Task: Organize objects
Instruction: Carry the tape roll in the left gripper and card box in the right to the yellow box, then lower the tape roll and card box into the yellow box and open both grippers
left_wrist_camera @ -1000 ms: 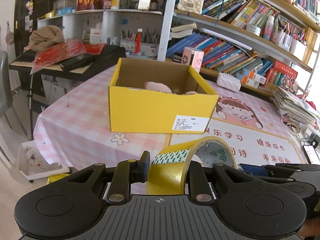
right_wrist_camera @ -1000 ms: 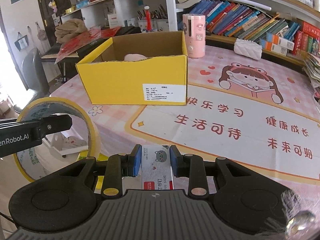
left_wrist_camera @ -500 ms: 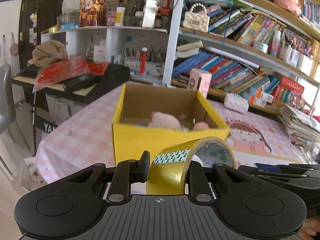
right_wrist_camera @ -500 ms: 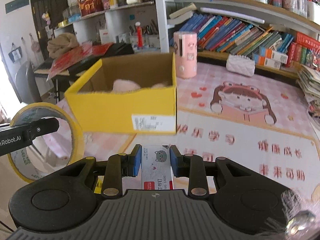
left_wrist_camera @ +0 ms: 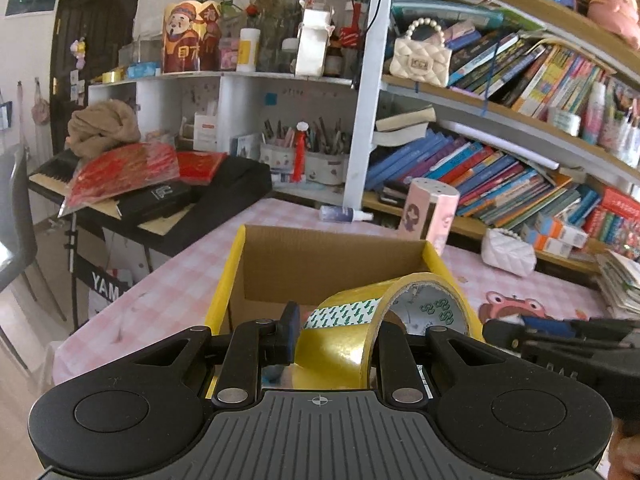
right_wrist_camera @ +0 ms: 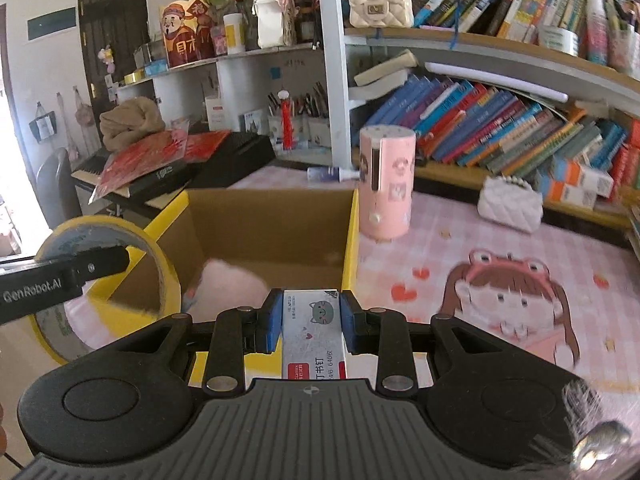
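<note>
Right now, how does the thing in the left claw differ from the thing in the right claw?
The left claw holds a tape roll: a round, hollow yellow ring. The right claw holds a small staple box: a flat-sided white carton with a cat drawing and red print. The tape roll is much wider than the staple box. Both are clamped and held over the open yellow cardboard box.

— How did the left gripper [left_wrist_camera: 336,330] stand?
— Jaws drawn in tight, pinching a roll of yellow tape [left_wrist_camera: 352,340], pointing forward and somewhat down.
— And the right gripper [right_wrist_camera: 311,320]?
— Alongside it, blue pads [right_wrist_camera: 270,322] clamped on a small staple box [right_wrist_camera: 314,332].
</note>
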A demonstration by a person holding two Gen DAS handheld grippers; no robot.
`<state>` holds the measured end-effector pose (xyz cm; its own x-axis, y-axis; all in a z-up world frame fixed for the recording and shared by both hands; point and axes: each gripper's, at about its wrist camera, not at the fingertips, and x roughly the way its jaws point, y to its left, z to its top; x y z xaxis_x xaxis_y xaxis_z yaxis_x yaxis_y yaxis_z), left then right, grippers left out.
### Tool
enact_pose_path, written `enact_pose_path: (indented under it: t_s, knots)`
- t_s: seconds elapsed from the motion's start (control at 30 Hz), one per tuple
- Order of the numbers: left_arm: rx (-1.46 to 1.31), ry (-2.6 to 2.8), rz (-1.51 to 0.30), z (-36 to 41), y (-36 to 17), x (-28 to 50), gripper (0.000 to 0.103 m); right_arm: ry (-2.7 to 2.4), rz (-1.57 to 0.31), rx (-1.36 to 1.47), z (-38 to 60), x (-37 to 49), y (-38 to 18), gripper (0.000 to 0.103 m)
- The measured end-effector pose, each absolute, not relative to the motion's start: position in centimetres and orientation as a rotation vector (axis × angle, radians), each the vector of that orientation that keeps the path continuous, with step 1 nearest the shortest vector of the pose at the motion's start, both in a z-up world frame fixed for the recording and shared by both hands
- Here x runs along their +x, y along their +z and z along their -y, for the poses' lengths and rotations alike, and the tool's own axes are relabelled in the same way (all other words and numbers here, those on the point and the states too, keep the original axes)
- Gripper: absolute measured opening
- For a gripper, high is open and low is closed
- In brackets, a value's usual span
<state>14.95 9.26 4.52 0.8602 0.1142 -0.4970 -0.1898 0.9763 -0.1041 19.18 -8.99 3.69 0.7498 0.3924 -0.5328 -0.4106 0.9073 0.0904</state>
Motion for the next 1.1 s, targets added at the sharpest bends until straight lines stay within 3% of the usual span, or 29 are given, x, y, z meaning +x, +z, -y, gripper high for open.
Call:
enact_pose_path:
  t_s: [0.63,1.03,1.1]
  knots:
    - [-0.099,0.215,-0.659,-9.5,0.4,22.5,0.018,0.535,-0.602,-0.19,4.6,28.3,0.9,0.028]
    - [-0.068,0.239,-0.701,-9.8,-1.2,23.5,0.024,0.619,-0.668,-0.326,2.1,29.8,-1.2,0.028]
    - [-0.059,0.249,-0.696,-9.8,-1.3,23.4,0.029,0.632,-0.668,-0.372,1.5,29.7,-1.5,0.028]
